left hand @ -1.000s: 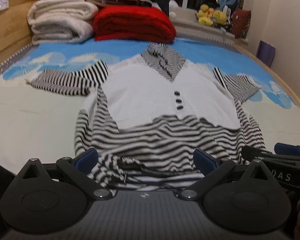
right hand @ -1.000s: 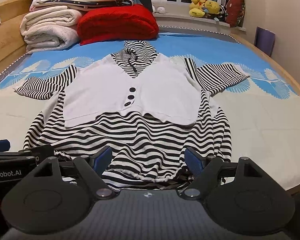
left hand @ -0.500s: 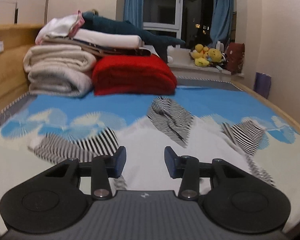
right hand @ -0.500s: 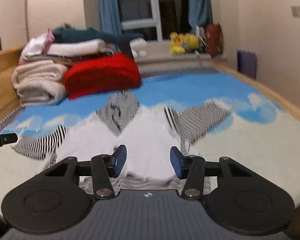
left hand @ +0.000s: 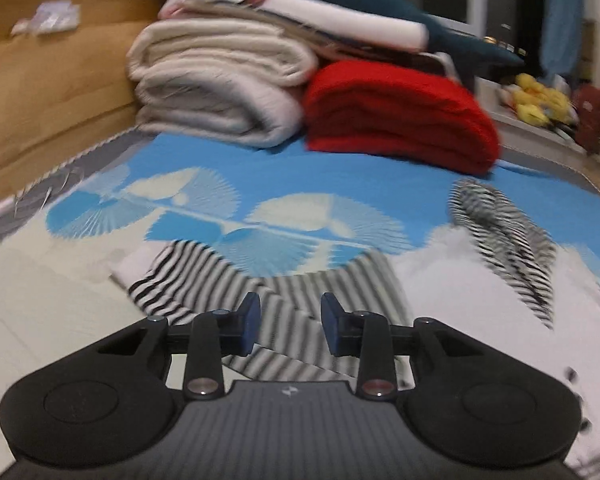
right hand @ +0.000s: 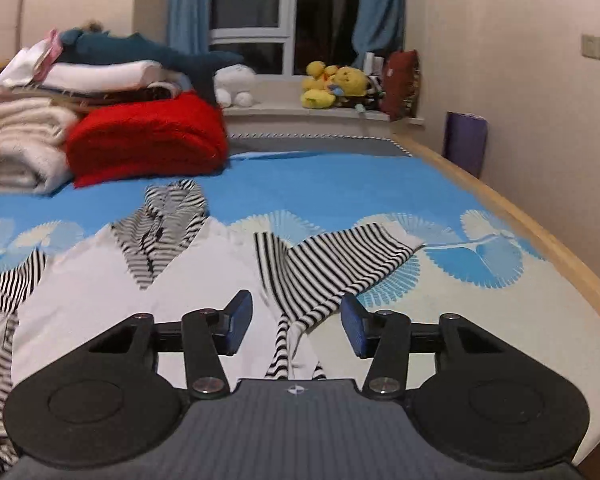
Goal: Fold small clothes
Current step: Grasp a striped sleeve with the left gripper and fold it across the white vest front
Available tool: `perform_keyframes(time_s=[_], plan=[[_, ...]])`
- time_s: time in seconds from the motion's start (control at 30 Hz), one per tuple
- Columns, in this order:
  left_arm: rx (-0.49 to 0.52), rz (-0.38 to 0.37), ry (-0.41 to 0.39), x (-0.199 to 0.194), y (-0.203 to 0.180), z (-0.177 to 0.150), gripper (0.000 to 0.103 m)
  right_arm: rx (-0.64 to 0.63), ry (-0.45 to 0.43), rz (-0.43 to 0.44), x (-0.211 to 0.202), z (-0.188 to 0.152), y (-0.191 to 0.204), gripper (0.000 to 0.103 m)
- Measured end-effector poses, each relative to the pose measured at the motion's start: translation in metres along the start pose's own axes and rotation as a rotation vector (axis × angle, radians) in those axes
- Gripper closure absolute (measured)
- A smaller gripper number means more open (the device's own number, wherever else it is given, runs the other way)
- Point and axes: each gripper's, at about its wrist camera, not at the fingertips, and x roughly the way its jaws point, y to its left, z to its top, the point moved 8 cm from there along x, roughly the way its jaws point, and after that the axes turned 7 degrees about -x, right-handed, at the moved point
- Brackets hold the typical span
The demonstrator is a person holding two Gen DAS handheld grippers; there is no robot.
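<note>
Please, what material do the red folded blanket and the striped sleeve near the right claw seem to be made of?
Red folded blanket: probably a plush or fleece textile, matte; its edges look fuzzy and its folds thick and rounded. Striped sleeve: likely a thin knitted jersey, matte, with black and white stripes; it lies flat and limp with soft wrinkles. The exact fibre cannot be told.

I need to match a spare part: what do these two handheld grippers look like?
Both match: left gripper and right gripper have matte black linkage arms with silver pivot screws, blue pads, two round black housings, and a ribbed grey plate with a small white logo.
</note>
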Motion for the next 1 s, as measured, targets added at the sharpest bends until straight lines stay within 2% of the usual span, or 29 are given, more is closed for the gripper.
perform_keyframes(time_s=[0.07, 0.13, 0.2, 0.27, 0.33, 0.43, 0.53, 0.6, 0.63, 0.7, 0.8, 0.87, 0.9, 1.0], plan=[[-0.030, 0.053, -0.005, 0.020, 0.028, 0.008, 0.066, 0.035, 0.011, 0.005, 0.006, -0.001, -0.009, 0.083], [-0.083, 0.104, 0.006, 0.041, 0.058, 0.013, 0.066, 0.065, 0.052, -0.025, 0.018, -0.005, -0.018, 0.088], [-0.151, 0.135, 0.015, 0.062, 0.086, 0.021, 0.063, 0.077, 0.062, -0.045, 0.024, -0.002, -0.023, 0.088], [-0.209, 0.180, 0.009, 0.079, 0.114, 0.030, 0.055, 0.073, 0.065, -0.042, 0.029, -0.001, -0.025, 0.088], [-0.257, 0.230, 0.007, 0.097, 0.138, 0.032, 0.040, 0.052, 0.089, -0.039, 0.033, -0.004, -0.024, 0.088], [-0.265, 0.284, 0.033, 0.123, 0.164, 0.030, 0.027, 0.001, 0.107, -0.041, 0.032, -0.008, -0.021, 0.088], [-0.289, 0.330, 0.076, 0.140, 0.185, 0.022, 0.027, -0.051, 0.114, -0.050, 0.032, -0.009, -0.022, 0.087], [-0.305, 0.338, 0.101, 0.156, 0.192, 0.013, 0.030, -0.061, 0.110, -0.068, 0.031, -0.008, -0.025, 0.087], [-0.275, 0.345, 0.082, 0.157, 0.191, 0.015, 0.050, -0.057, 0.111, -0.073, 0.031, -0.008, -0.028, 0.087], [-0.223, 0.290, 0.098, 0.165, 0.179, 0.017, 0.091, -0.044, 0.115, -0.081, 0.031, -0.009, -0.034, 0.087], [-0.156, 0.275, 0.052, 0.154, 0.156, 0.036, 0.095, -0.043, 0.112, -0.085, 0.030, -0.010, -0.037, 0.087], [-0.103, 0.248, -0.002, 0.133, 0.127, 0.060, 0.095, -0.047, 0.096, -0.090, 0.027, -0.010, -0.041, 0.087], [-0.082, 0.203, -0.039, 0.119, 0.105, 0.075, 0.095, -0.043, 0.086, -0.090, 0.026, -0.009, -0.042, 0.087], [-0.040, -0.007, -0.133, 0.064, 0.014, 0.108, 0.095, -0.022, 0.067, -0.096, 0.024, -0.006, -0.050, 0.087]])
